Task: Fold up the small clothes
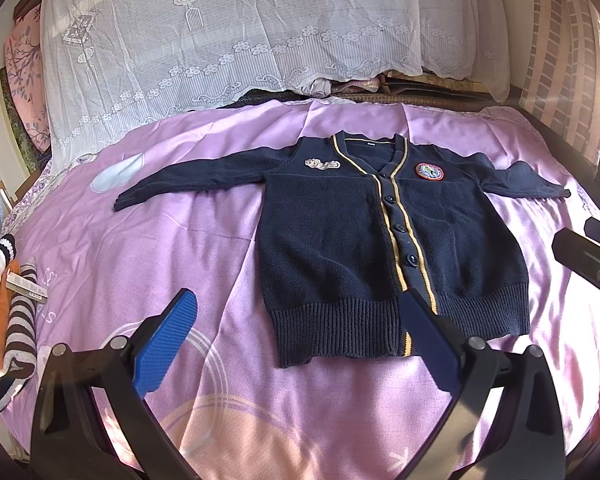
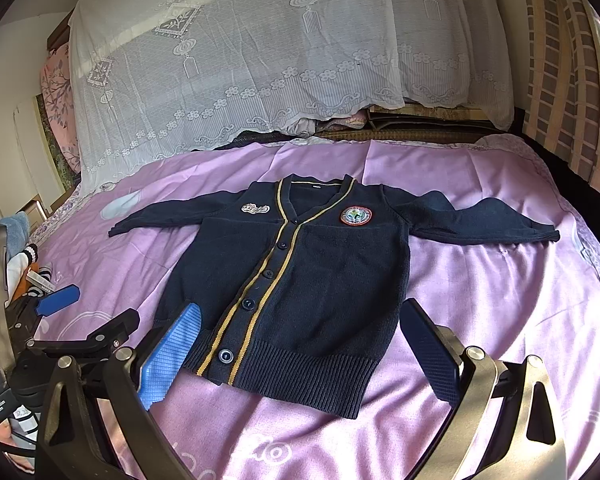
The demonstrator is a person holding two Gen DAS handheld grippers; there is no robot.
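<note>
A small navy cardigan with yellow trim, dark buttons and a round chest badge lies flat and face up on the pink bedsheet, both sleeves spread sideways. My left gripper hovers open just short of the ribbed hem, its right finger over the button band. In the right wrist view my right gripper is open too, above the hem, its blue pads either side of the lower body. Neither holds anything. The left gripper also shows at the right wrist view's left edge.
A pile of striped, orange and white clothes lies at the bed's left edge. A white lace cover drapes over stacked bedding behind the bed. A brick-patterned curtain hangs at the right.
</note>
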